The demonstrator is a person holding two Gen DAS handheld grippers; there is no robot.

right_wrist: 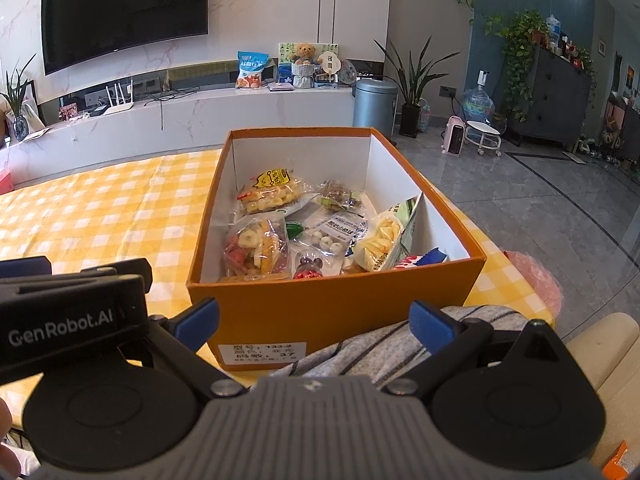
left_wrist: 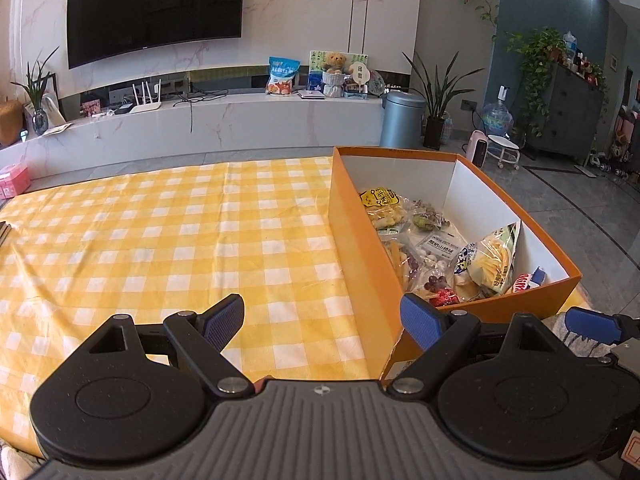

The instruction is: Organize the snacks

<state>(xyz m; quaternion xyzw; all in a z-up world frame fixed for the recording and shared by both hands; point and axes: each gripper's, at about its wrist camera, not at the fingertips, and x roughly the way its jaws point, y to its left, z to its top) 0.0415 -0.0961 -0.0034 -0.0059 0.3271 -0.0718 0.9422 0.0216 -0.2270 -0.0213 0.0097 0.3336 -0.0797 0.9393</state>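
An orange cardboard box with white inner walls stands on the yellow checked tablecloth, and several snack packets lie in it: a dried fruit bag, a yellow-labelled chip bag, a green and white crisp bag. In the left wrist view the same box sits to the right. My left gripper is open over the cloth beside the box's left wall, holding nothing. My right gripper is open just in front of the box's near wall, also holding nothing.
Grey striped fabric lies under the right gripper at the table's near edge. A marble TV bench runs along the far wall. A metal bin, potted plants and a water bottle stand on the grey floor to the right.
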